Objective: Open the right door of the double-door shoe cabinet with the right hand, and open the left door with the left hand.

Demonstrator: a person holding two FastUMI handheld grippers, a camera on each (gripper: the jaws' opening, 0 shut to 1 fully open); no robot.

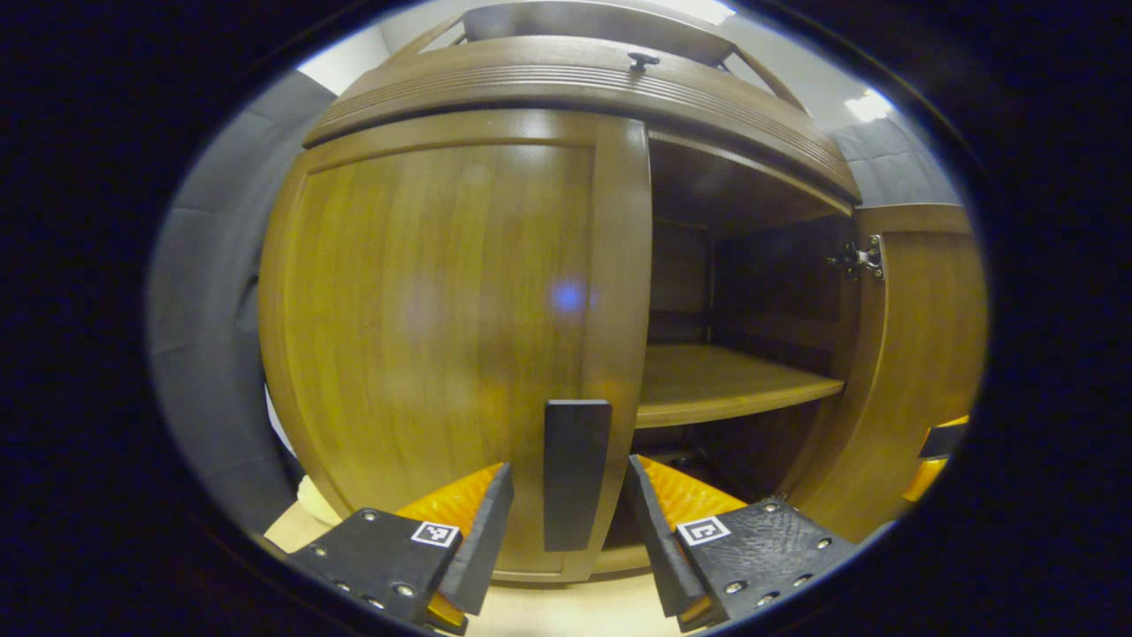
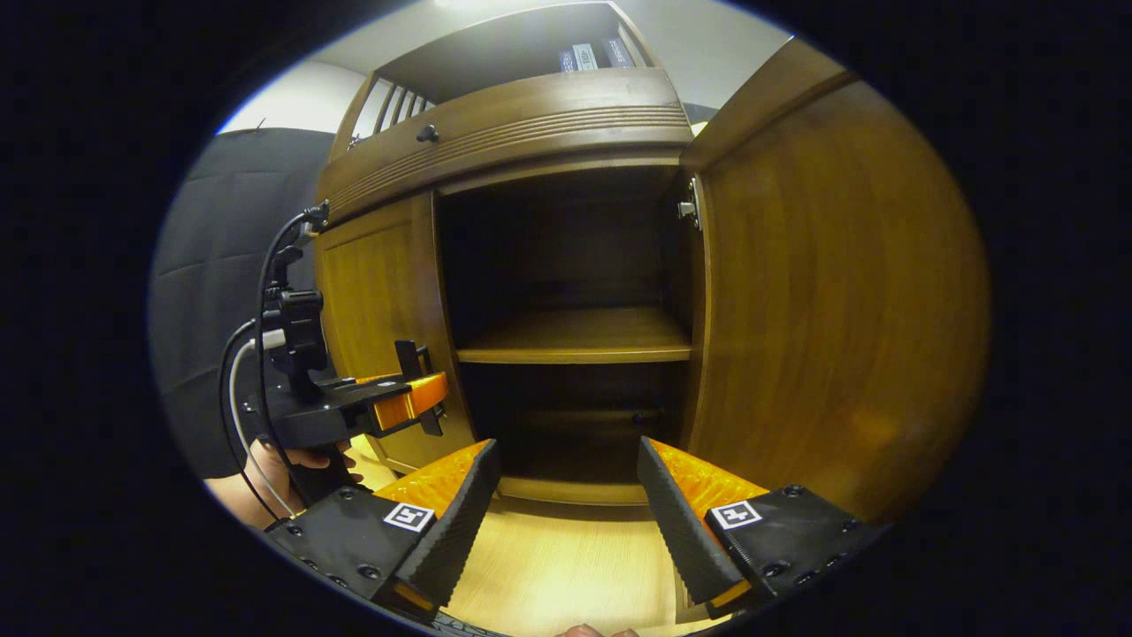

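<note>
Wooden left door (image 1: pixel 442 336) before left gripper (image 1: pixel 566 522)

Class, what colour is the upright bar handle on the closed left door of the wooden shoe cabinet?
The flat upright bar handle is black, clearest in the left gripper view.

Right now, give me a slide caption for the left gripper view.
Open left gripper lined up on the closed left door's handle, right door already open.

Brown wooden double-door shoe cabinet (image 2: pixel 531 115), upright, with ribbed top moulding. Right door (image 2: pixel 831 292) swung wide open on its hinge, baring a dark interior with one shelf (image 2: pixel 575 341). Left door (image 1: pixel 442 336) shut, flat-panelled, with a dark vertical handle (image 1: pixel 575 473) low on its inner edge.
</note>
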